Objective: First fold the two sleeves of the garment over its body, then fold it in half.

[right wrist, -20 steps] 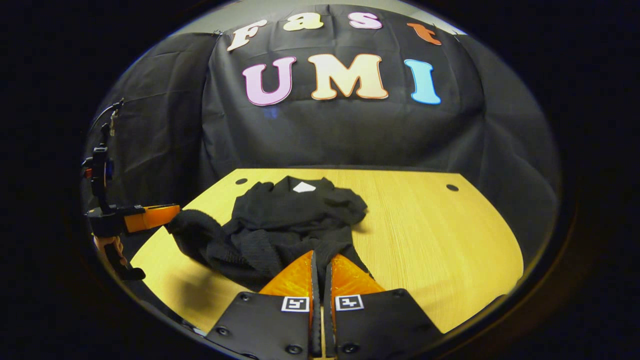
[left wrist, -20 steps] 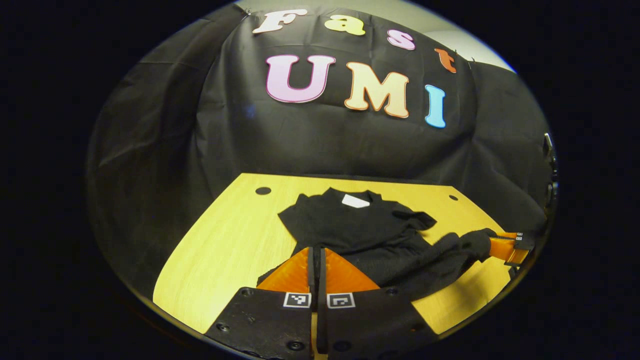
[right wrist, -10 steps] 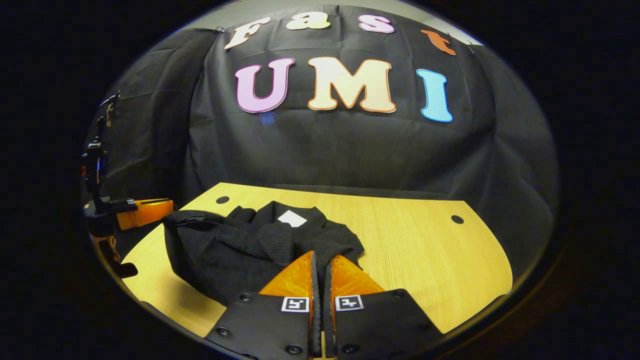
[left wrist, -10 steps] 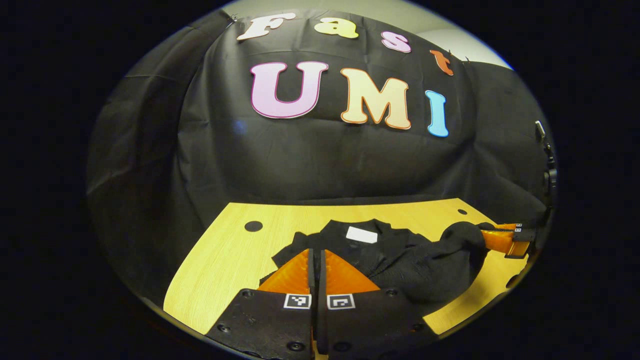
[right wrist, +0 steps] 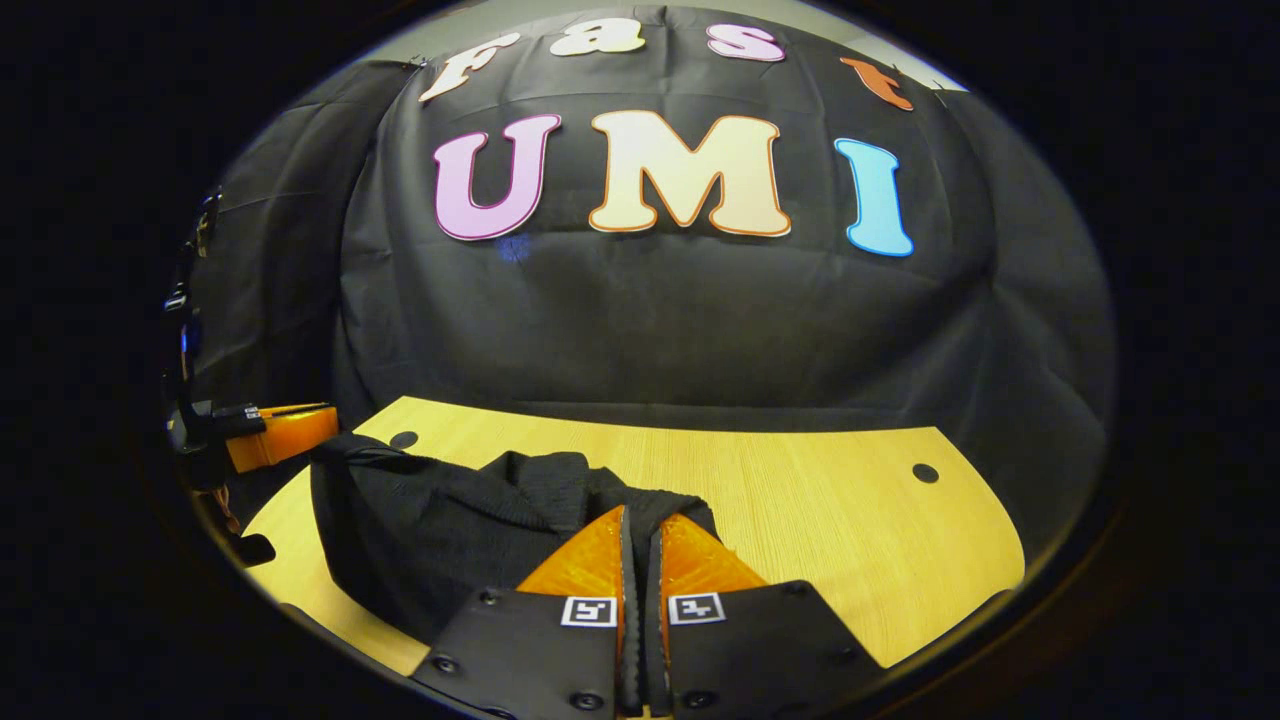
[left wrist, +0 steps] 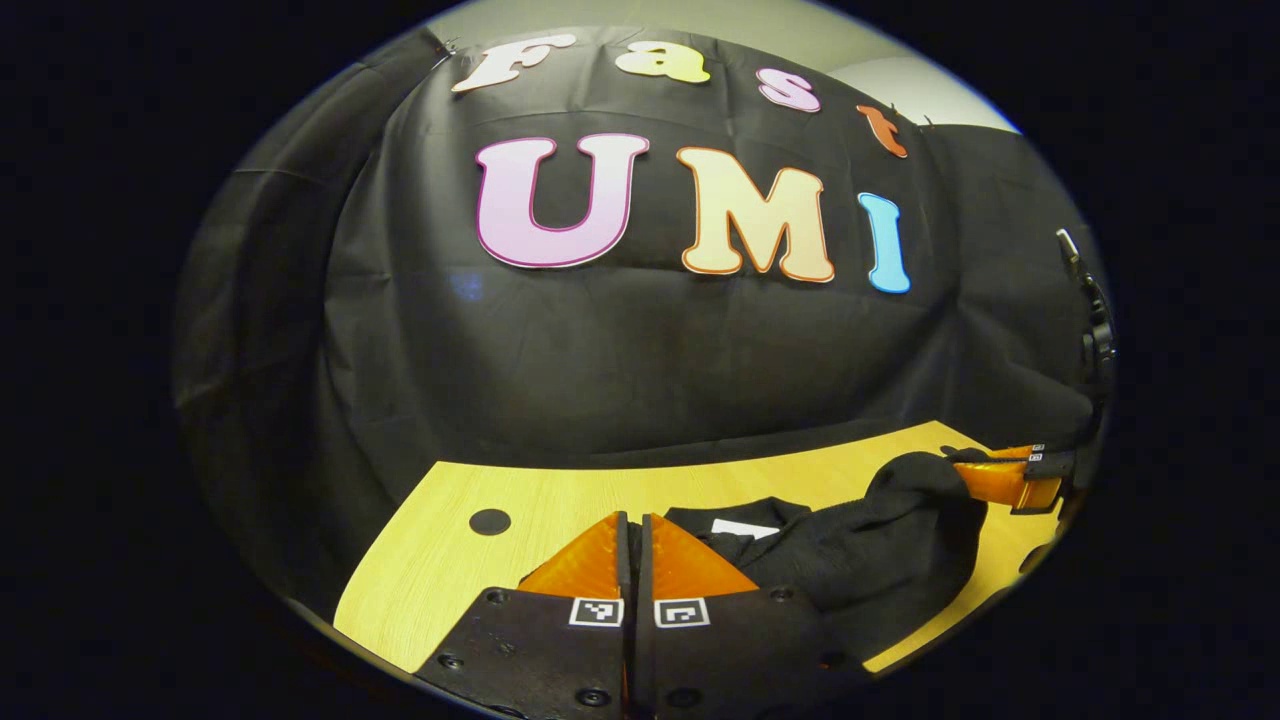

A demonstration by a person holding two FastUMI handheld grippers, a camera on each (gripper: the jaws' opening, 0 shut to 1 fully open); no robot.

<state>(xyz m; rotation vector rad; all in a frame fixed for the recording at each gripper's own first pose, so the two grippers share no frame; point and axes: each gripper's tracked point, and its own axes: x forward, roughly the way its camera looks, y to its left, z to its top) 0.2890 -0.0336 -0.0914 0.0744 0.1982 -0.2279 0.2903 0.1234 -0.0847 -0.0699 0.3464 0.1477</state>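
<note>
Left hand-held gripper: fingers pressed together, tips at the near edge of the black garment; black cloth shows in the slit between the tips, so they appear to pinch the fabric. In the right gripper view the same unit sits at the far left, its tip touching a raised edge of the garment.

Right hand-held gripper: fingers pressed together with dark fabric at the tips; whether cloth lies between them cannot be told from this view. In the left gripper view this unit stands at the far right, its tip buried in a lifted hump of fabric.

Garment position: on the yellow wooden bench, bunched and partly raised off the surface between the two hand-held grippers. A white neck label shows on the part lying flat, just beyond the left unit's fingers.

Bench: round dark holes are set near its far corners.
</note>
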